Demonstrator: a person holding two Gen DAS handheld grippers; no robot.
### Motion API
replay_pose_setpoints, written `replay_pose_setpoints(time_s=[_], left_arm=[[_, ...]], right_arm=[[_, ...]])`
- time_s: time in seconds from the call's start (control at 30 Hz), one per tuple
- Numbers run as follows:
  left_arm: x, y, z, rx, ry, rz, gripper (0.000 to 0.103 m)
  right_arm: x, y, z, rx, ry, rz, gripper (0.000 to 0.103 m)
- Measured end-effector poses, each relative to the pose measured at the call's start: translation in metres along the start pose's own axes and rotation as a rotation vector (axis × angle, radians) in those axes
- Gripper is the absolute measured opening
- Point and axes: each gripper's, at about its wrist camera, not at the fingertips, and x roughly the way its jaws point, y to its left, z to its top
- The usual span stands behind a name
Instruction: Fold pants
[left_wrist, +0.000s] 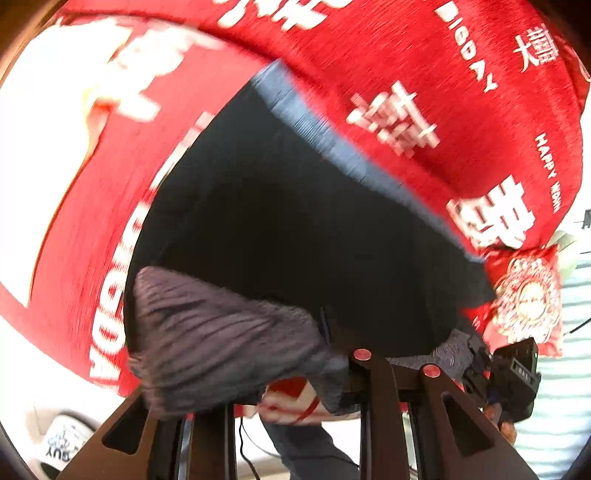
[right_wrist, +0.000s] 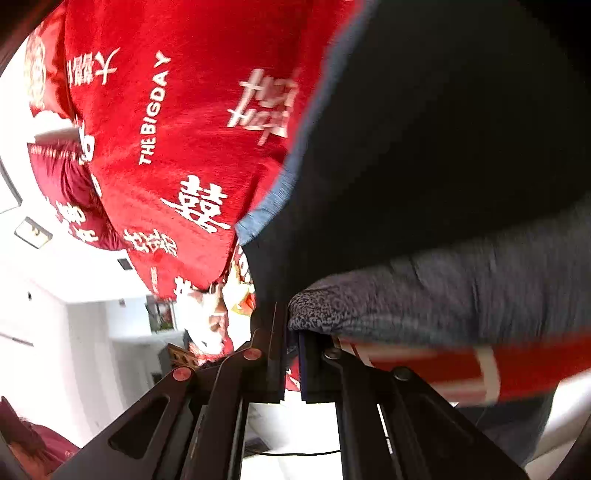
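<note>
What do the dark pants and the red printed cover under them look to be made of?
Pants: dark knit fabric, matte; the heathered grey band shows a speckled jersey-like weave. Red cover: soft plush or velvety cloth, likely synthetic, with streaky sheen and white printed lettering.

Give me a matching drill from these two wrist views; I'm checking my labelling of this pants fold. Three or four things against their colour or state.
Things:
1. pants
2. bedspread
3. left gripper
4. waistband

Colour or state:
A. red with white lettering
B. mottled grey, lifted at the edge
C. black, spread out on the red cover
D. shut on cloth

Pairs: 1-C, 2-A, 3-D, 4-B. The right gripper is likewise shut on the pants.
</note>
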Motion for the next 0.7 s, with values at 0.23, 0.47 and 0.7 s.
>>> replay_pose_setpoints(time_s=[0.23, 0.47, 0.7], left_arm=[[0.029, -0.043, 0.108, 0.045, -0.153, 0.053, 0.026], [0.138, -0.025, 0.172, 0.013, -0.097, 0.247, 0.027], [0.104, -0.042, 0.174, 0.010, -0.135, 0.266, 0.030]], right_arm=[[0.036, 0.038, 0.130, -0.112, 0.101, -0.076, 0.005], [0.119, 0.021, 0.217, -0.207, 0.218, -0.283, 0.006], [0.123, 0.008, 0.228, -0.185, 0.258, -0.310, 0.031]])
